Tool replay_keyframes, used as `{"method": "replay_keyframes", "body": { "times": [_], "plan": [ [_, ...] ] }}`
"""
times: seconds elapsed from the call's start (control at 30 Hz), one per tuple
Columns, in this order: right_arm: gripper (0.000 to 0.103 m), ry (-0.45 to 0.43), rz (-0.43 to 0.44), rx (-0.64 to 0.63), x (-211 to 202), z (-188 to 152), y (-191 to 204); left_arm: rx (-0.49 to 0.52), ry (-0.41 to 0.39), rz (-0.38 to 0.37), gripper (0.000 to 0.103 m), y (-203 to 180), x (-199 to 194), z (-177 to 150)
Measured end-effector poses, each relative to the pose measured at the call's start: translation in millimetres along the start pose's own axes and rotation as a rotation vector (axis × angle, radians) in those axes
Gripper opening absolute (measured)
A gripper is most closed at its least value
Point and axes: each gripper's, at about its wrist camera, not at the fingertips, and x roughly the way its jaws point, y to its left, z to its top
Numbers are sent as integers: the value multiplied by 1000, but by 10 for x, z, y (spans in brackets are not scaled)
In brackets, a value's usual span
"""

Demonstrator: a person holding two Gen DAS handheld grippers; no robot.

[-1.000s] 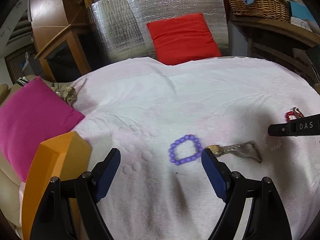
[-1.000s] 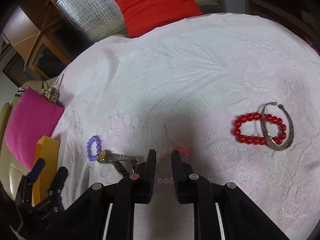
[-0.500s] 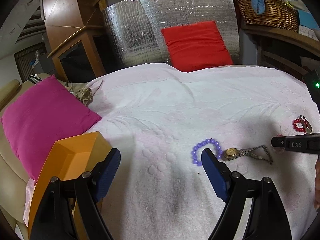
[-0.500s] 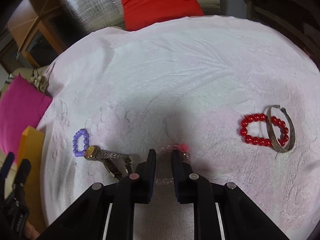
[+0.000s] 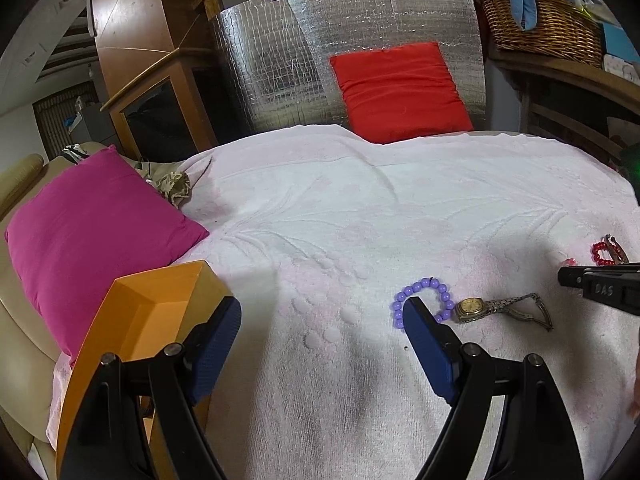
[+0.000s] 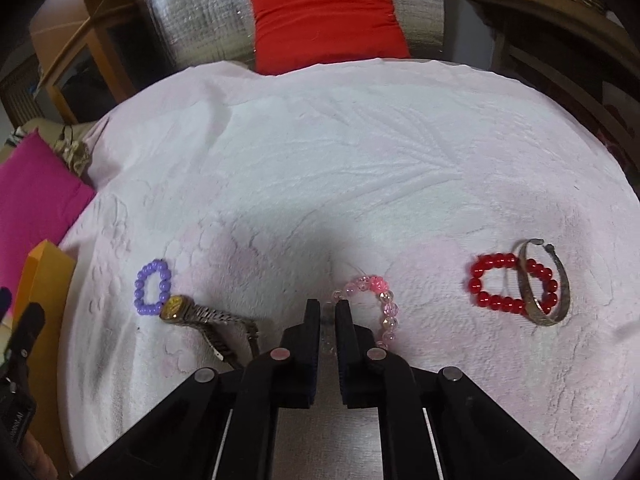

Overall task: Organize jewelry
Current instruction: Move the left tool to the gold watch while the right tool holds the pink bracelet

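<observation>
Right gripper: jaws have just closed, nipping the near-left beads of the pink bracelet, which lies on the towel. Left gripper: jaws wide, empty. At nine o'clock, purple bracelet and watch; at three, red bracelet and bangle. Orange box looks empty; sorting apparently just starting.

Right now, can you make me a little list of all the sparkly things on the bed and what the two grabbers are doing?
surface: white towel
purple bead bracelet: lying flat, touching the watch
watch: beside the purple one
pink bead bracelet: its near side is between the right gripper's pads
red bead bracelet: the metal bangle lies across it
orange box: at the towel's edge
left gripper: open, holding nothing
right gripper: shut on the pink bead bracelet
</observation>
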Motion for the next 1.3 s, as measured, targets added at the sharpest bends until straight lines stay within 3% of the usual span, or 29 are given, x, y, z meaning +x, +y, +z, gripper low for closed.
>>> {"method": "replay_keyframes", "body": {
  "times": [0.53, 0.87, 1.03, 1.2, 1.3],
  "plan": [
    [9, 8, 147, 134, -211, -34, -497, 42, 29, -13, 84, -313, 125, 4],
    [9, 37, 256, 225, -269, -37, -782, 47, 137, -131, 84, -546, 428, -56],
    [9, 38, 309, 251, -297, -31, -817, 31, 131, -164, 84, -579, 424, -50],
    [9, 41, 311, 272, -305, -53, -869, 34, 113, -243, 84, -659, 348, -40],
    [9, 50, 321, 279, -284, -59, -857, 50, 105, -253, 82, -706, 336, -52]
  ]
}}
